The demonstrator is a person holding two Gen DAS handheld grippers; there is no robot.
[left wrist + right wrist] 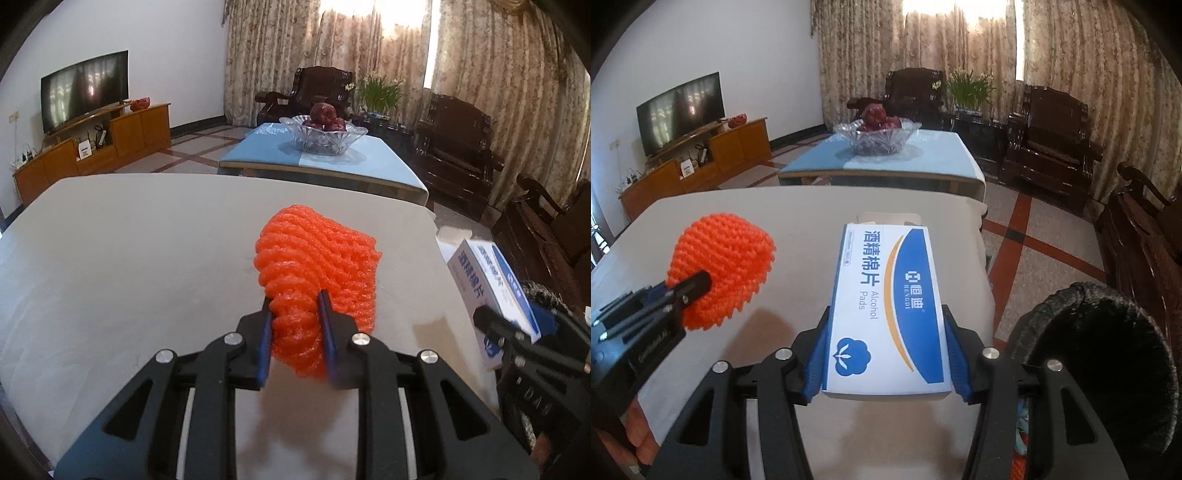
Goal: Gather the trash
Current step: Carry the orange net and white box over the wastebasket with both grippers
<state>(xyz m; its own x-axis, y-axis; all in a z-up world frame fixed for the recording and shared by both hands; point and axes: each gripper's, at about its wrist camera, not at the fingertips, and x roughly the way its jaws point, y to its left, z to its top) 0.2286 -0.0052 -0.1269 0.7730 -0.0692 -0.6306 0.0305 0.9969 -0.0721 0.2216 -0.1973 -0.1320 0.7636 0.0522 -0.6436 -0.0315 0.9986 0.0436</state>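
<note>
My left gripper (pixel 294 299) is shut on an orange foam fruit net (pixel 317 258) and holds it above the pale table (pixel 129 240). The net (pixel 720 266) and the left gripper (pixel 687 288) also show at the left of the right wrist view. My right gripper (pixel 886 314) is shut on a white and blue alcohol pads box (pixel 886 306), held above the table's right part (pixel 798 214). The box (pixel 491 288) appears at the right edge of the left wrist view. A black-lined trash bin (pixel 1100 354) stands on the floor right of the table.
A second table with a blue cloth (pixel 923 155) carries a glass bowl of red fruit (pixel 875 133). Dark wooden armchairs (pixel 1049 136) stand at the back and right. A TV (pixel 85 92) on a wooden cabinet is at the left wall. Curtains cover the windows.
</note>
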